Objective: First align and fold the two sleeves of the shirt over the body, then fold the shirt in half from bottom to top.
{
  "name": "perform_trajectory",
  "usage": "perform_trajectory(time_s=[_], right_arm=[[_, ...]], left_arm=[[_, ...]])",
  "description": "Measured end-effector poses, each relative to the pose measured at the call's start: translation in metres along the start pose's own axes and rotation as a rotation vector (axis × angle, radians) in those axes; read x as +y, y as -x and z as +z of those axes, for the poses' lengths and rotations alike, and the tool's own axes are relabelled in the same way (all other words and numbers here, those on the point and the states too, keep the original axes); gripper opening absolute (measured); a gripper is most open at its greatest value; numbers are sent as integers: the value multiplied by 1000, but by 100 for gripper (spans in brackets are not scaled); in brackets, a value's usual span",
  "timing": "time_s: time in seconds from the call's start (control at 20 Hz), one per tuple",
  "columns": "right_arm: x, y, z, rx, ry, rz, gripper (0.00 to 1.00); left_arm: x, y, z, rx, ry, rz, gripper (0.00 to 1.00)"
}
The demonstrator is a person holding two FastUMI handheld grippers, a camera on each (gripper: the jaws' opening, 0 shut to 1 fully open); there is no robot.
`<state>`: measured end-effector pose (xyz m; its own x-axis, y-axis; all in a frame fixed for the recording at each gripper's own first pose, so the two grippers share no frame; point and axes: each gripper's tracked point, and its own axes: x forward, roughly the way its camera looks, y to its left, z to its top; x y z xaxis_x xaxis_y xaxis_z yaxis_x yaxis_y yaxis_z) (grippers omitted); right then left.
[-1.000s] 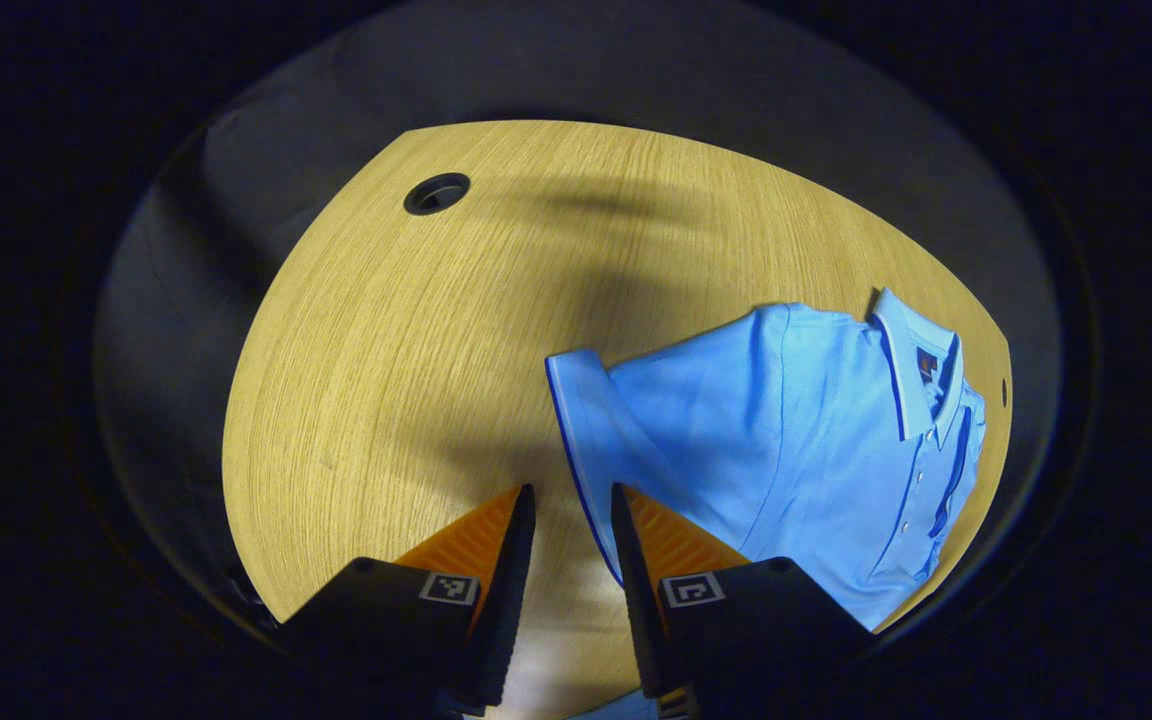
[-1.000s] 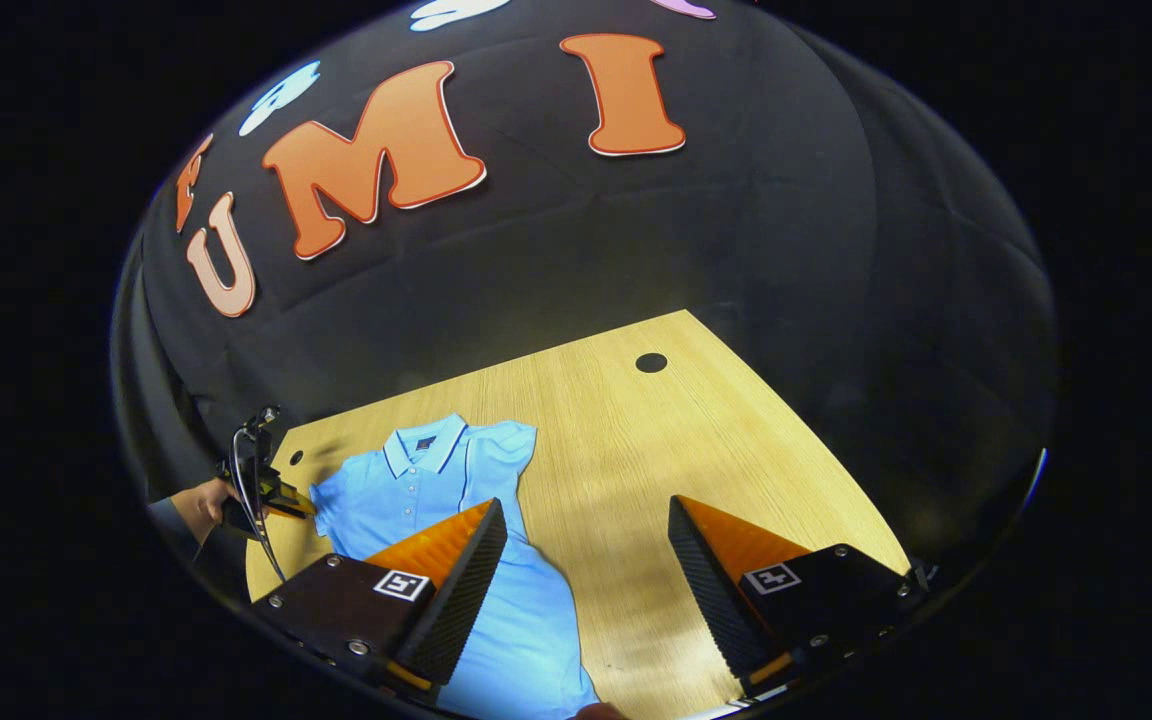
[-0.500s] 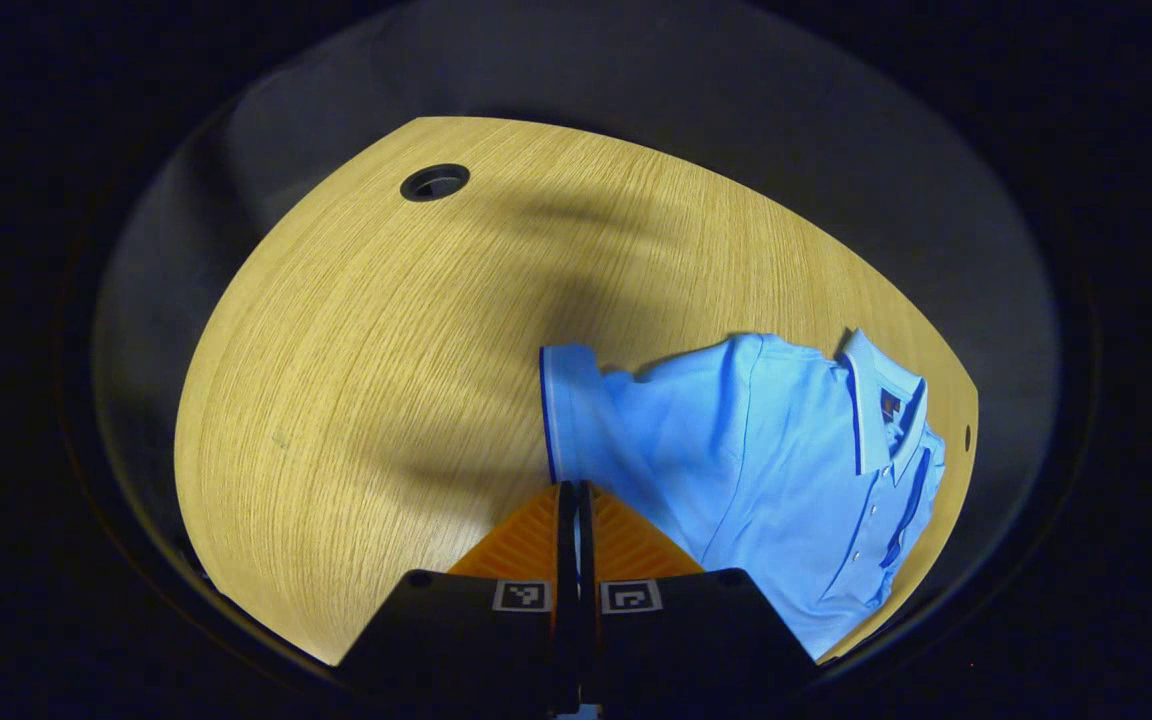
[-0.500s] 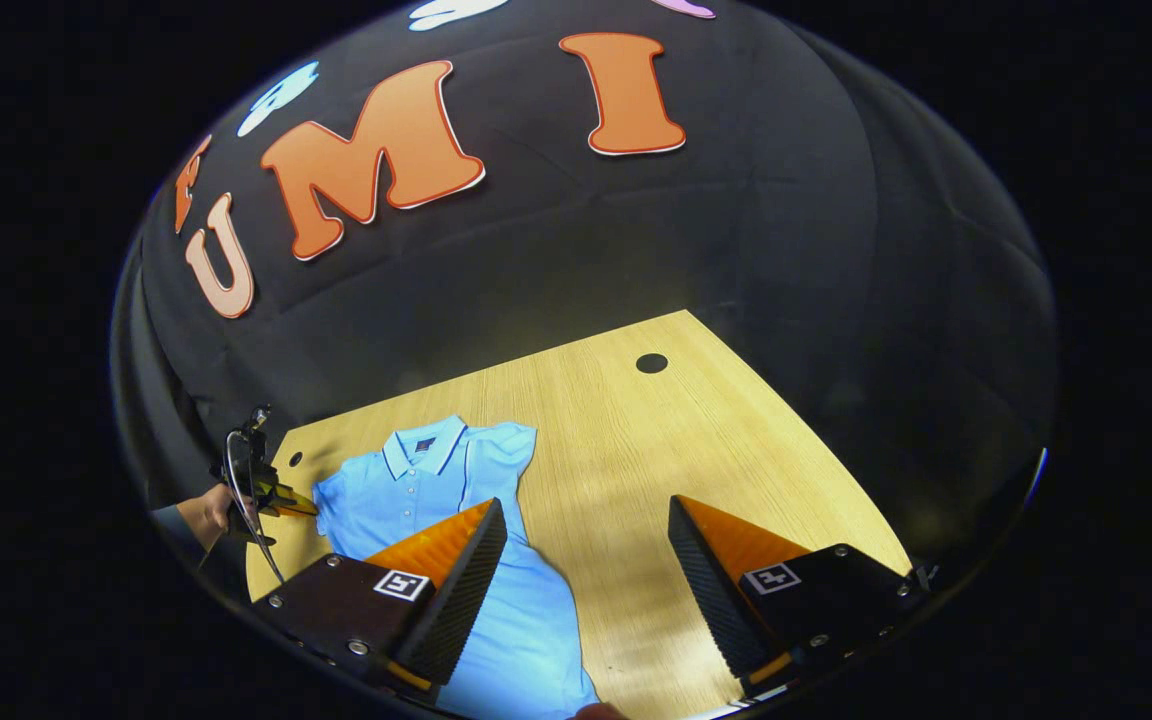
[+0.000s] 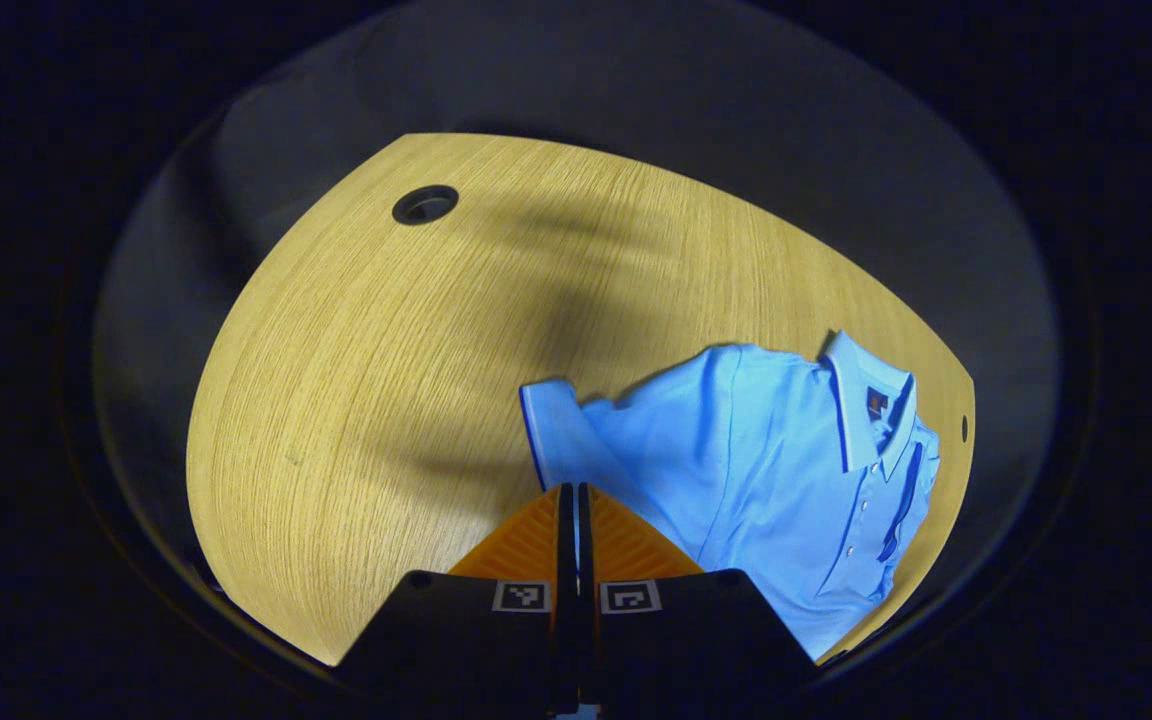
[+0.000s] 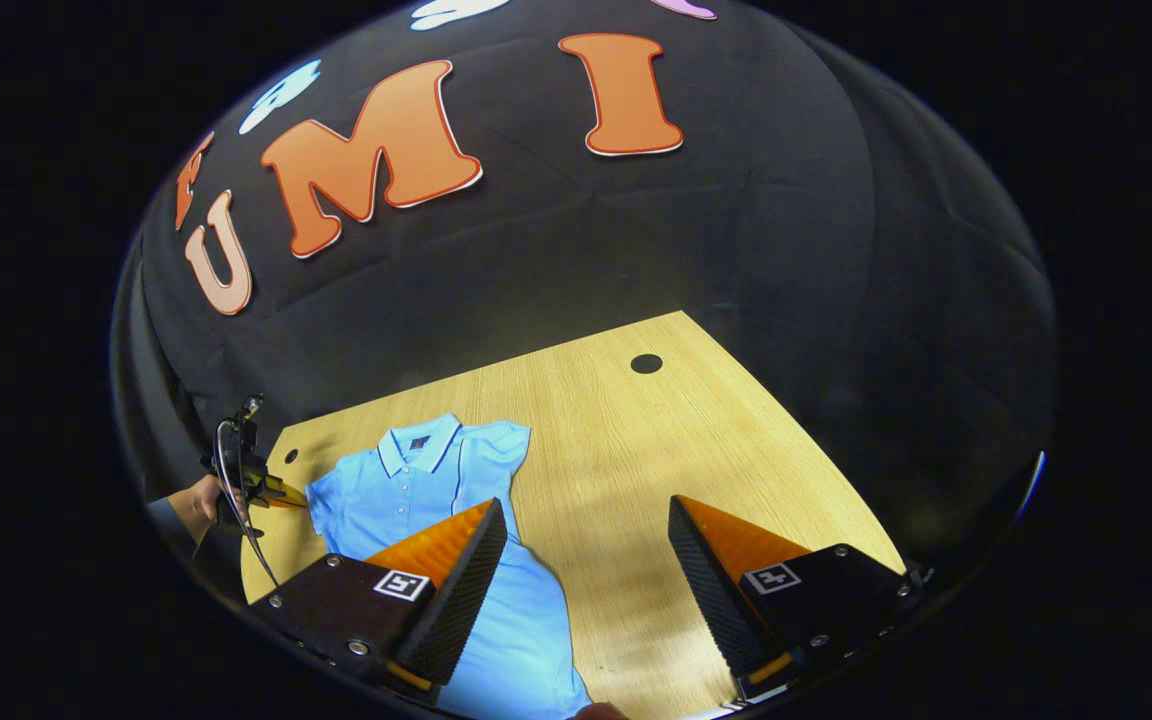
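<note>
The table is light wood with fine lines running along it. Behind it hangs the booth's dark cloth wall. In the left gripper view, a round dark hole sits in the table top, far ahead of the jaws and a bit to their left. A soft dark shadow lies across the wood between that hole and the jaws. In the right gripper view, a round hole sits far ahead of the jaws, near the table's back edge.

The blue shirt lies flat on the table with its collar and buttons facing up. In the left gripper view it spreads out ahead of the jaws and to their right. One short sleeve comes down right to the finger tips.

The left gripper has its two fingers pressed close together, with just a thin slit between them. The sleeve edge meets the tips, so it looks pinched there. In the right gripper view this gripper is far off to the left, at the shirt's sleeve edge, with a hand behind it.

The right gripper has its jaws wide apart and holds nothing. Bare wood shows in the gap. The shirt's lower part passes behind its left finger.
</note>
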<state>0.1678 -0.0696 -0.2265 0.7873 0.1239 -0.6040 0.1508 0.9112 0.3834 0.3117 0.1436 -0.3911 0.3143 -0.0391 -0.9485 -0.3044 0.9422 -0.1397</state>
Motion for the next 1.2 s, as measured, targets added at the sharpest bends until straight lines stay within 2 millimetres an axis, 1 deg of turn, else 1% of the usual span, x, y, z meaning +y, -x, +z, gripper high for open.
perform_trajectory(time_s=[0.05,0.1,0.2,0.3,0.35,0.4,0.45,0.5,0.6,0.7,0.75,0.8,0.9,1.05,1.2], right_arm=[[-1,0,-1,3,9,-5,98],[-2,0,-3,7,13,-8,98],[-2,0,-1,9,8,-9,98],[-1,0,1,5,-2,-8,98],[0,-1,1,3,-5,-7,98],[-1,-1,0,4,-7,-8,98],[-1,-2,0,6,-6,-10,98],[-3,-3,-1,9,-6,-12,98],[-2,-4,-1,8,-14,-13,98],[-2,-4,-2,12,-18,-8,98],[-2,-4,-3,13,-13,-10,99],[-3,-5,-3,12,-10,-11,98],[-4,-5,-2,12,-10,-12,98],[-6,-5,0,9,-17,-13,99],[-7,-6,1,9,-22,-12,98]], left_arm=[[-4,0,3,-10,-3,-17,6],[-4,-2,5,-17,-23,-7,13],[2,-1,8,-9,-50,42,67],[3,-10,-10,61,-13,75,67],[2,-7,-2,32,-18,84,63],[7,-15,-7,44,-13,105,61],[8,-9,-5,37,-20,127,58],[11,-12,-1,21,-3,132,58],[8,-13,1,5,3,130,23],[9,-12,4,-3,-12,116,9],[7,-13,1,4,-3,105,7],[5,-11,3,-4,5,84,5],[-3,-7,1,-13,22,41,5],[-12,9,15,-64,-42,33,3],[-35,24,26,-106,-138,26,5]])
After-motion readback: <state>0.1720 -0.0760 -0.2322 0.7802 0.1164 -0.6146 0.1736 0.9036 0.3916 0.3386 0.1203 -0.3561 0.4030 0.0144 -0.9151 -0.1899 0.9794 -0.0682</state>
